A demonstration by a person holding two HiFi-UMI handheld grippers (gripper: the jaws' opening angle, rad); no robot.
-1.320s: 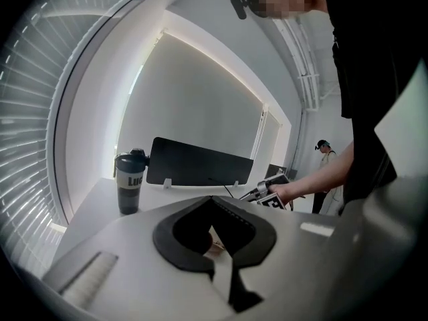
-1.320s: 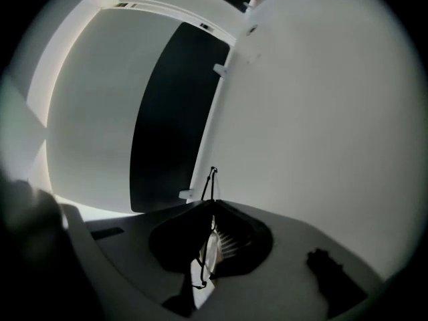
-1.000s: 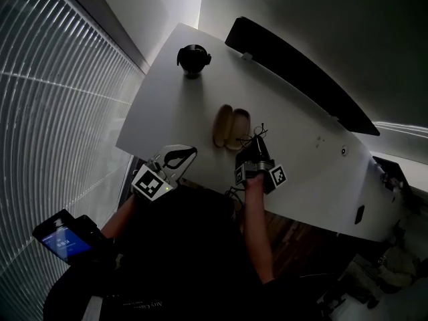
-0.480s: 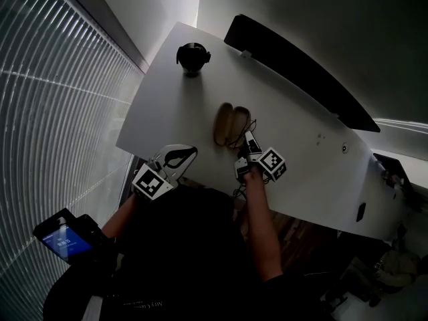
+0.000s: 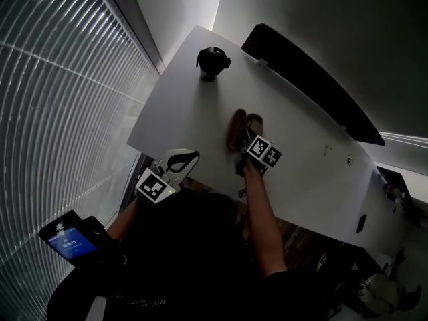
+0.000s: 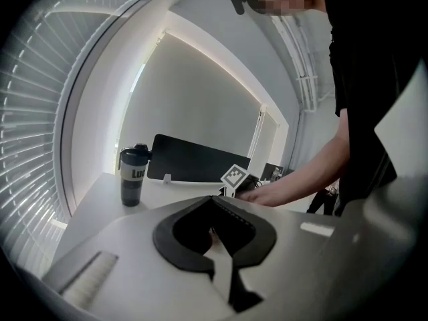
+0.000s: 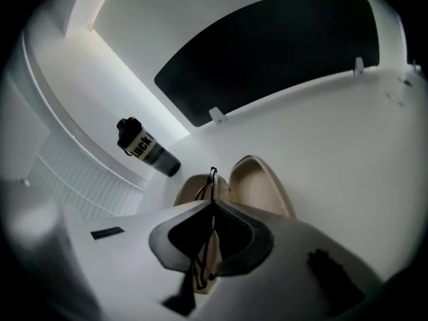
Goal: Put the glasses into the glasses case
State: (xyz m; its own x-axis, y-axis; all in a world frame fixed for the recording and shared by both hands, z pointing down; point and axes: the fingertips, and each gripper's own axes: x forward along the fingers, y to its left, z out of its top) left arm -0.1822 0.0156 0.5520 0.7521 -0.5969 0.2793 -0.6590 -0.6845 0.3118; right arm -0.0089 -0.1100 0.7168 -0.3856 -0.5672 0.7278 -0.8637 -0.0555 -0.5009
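- Left gripper [image 6: 212, 199]: at the near edge of the white desk [image 5: 187, 105]; jaws together, nothing held.
- Dark bottle [image 5: 212, 62]: upright, far corner.
- Beige glasses case [image 5: 239, 129]: open, mid-desk.
- Right gripper [image 7: 214, 204]: angled down, jaws clamped on the thin black glasses [image 7: 211, 176], which are over the case's left half.
- Black panel [image 5: 314, 85]: along the far edge.

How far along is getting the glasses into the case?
Done: the glasses case lies open, and the glasses are picked up. In hand: the right hand-held gripper is shut on the glasses, right over one half of the case. To do: lower them in and release. The left hand-held gripper is shut and empty.
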